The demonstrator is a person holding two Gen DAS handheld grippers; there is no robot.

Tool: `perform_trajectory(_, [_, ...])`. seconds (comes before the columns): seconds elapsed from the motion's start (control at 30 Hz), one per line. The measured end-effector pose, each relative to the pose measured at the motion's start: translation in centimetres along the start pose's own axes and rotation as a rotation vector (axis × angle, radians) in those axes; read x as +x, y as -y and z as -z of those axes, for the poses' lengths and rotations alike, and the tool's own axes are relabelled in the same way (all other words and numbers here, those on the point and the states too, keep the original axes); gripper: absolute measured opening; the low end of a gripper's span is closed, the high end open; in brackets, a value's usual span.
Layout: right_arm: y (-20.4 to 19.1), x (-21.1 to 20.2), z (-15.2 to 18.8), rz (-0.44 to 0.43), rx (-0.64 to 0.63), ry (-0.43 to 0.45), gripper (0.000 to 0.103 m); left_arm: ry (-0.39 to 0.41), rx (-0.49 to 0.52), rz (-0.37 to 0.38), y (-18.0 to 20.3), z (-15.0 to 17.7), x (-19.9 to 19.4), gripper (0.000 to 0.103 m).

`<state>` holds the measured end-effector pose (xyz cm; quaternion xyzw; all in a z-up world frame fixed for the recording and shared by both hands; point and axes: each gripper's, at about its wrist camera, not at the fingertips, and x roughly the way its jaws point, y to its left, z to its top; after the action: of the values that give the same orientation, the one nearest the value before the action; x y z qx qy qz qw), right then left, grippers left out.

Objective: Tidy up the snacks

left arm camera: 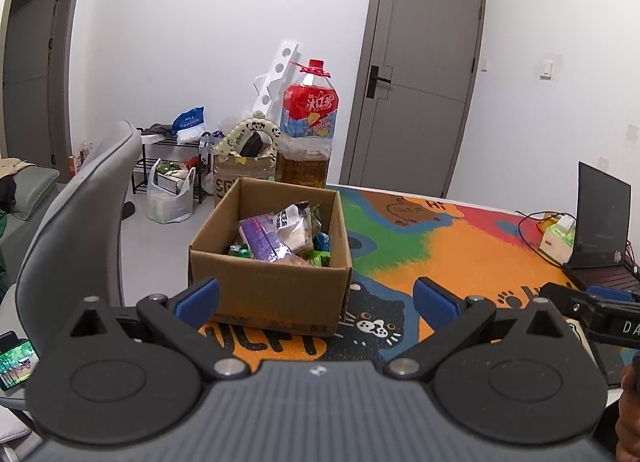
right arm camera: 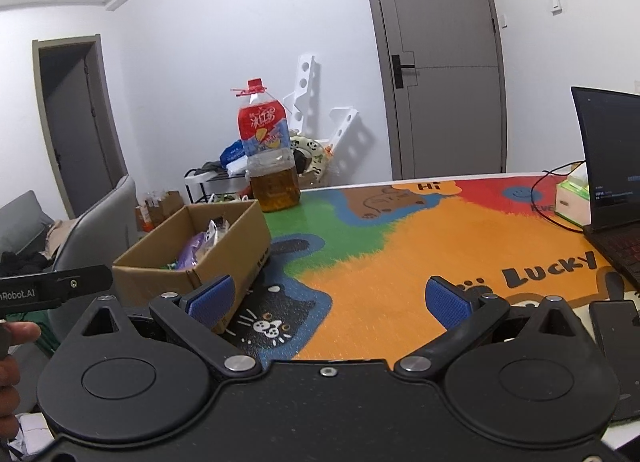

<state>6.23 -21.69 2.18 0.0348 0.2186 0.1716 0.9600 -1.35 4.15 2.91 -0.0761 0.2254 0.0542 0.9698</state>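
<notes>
Cardboard box [left arm camera: 269, 262], loaded with light, crinkly, slippery snack packets [left arm camera: 276, 238], is seen just ahead of the spread, empty left gripper [left arm camera: 316, 302]; packets are best pinched at a sealed edge. Right gripper [right arm camera: 328, 298] is likewise held spread, box to its left.

Table mat [right arm camera: 400, 282]: "Hi", "LUCKY". Left hand-held gripper [right arm camera: 56, 286]: "Robot.AI".

Left tongs [left arm camera: 316, 304]: blue pads spread wide, nothing between. Cardboard box [left arm camera: 268, 286]: open, on bench [left arm camera: 460, 258] with colourful cat-print cover, holding wrapped snacks [left arm camera: 280, 236]. Large tea bottle [left arm camera: 306, 130]: upright behind box. Laptop [left arm camera: 602, 222]: open, far right. Grey chair [left arm camera: 76, 222]: left of box.
</notes>
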Motion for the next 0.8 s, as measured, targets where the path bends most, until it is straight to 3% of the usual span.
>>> perform_trajectory(0.8, [-0.03, 0.08, 0.18, 0.008, -0.002, -0.014, 0.103, -0.026, 0.012, -0.006, 0.14, 0.09, 0.37, 0.102])
